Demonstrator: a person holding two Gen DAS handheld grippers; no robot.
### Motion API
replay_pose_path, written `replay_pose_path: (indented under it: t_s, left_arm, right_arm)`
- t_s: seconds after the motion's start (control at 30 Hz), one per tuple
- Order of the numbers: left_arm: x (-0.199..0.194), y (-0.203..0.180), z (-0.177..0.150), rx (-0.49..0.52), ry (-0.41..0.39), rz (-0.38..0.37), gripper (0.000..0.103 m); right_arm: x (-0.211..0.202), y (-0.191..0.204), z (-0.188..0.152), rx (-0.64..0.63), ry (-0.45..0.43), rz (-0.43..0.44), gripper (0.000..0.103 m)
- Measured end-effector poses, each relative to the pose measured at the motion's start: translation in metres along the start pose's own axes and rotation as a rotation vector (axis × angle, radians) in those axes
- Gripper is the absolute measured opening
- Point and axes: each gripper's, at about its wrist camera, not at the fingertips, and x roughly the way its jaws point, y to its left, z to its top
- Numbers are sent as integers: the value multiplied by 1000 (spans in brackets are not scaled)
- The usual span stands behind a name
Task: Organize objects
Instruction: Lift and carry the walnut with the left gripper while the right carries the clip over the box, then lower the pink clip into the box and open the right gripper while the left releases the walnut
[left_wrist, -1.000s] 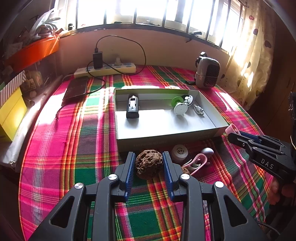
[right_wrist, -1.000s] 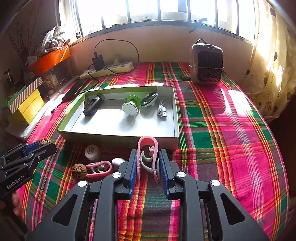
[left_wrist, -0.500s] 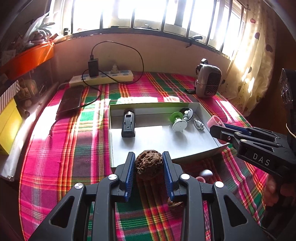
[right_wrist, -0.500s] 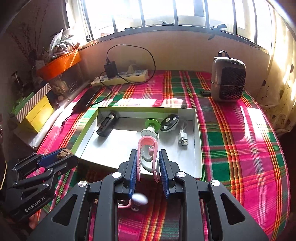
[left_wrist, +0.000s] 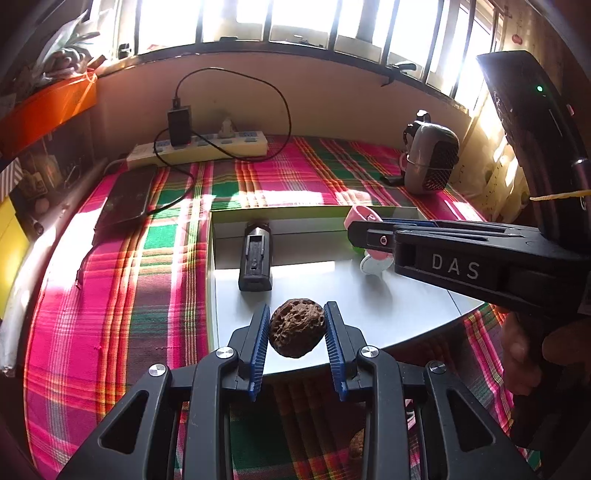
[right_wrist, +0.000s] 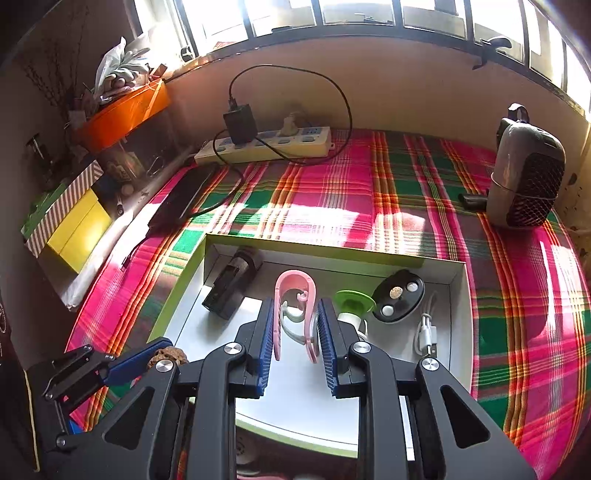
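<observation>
My left gripper (left_wrist: 295, 334) is shut on a brown walnut (left_wrist: 296, 331) and holds it above the near left part of the shallow white box (left_wrist: 369, 306). My right gripper (right_wrist: 295, 325) is shut on a pink clip (right_wrist: 295, 295) and holds it over the middle of the box (right_wrist: 295, 391). In the left wrist view the right gripper (left_wrist: 354, 227) reaches in from the right with the pink clip (left_wrist: 356, 214) at its tip. The box holds a black device (right_wrist: 231, 288), a green and white suction piece (right_wrist: 352, 304), a black oval remote (right_wrist: 399, 301) and a white cable (right_wrist: 426, 332).
A plaid cloth (right_wrist: 406, 192) covers the table. A power strip (right_wrist: 266, 146) with a charger and a dark phone (left_wrist: 127, 197) lie at the back left. A small grey heater (right_wrist: 526, 181) stands at the back right. Another walnut (left_wrist: 356, 445) lies on the cloth below my left gripper.
Both grippers have risen and moved forward from the cloth in front of the box to above its inside, each still holding its object. The right gripper now reaches farther left across the box.
</observation>
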Motion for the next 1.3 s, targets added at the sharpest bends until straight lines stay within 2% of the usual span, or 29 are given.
replay_pose_path:
  t_s: [0.43, 1.3]
  left_arm:
    - [27, 4, 4, 13, 41, 40, 27]
    - [36, 4, 0, 27, 53, 63, 28]
  right_arm:
    - [46, 2, 16, -18, 75, 16, 24]
    - [68, 14, 18, -36, 109, 34, 25]
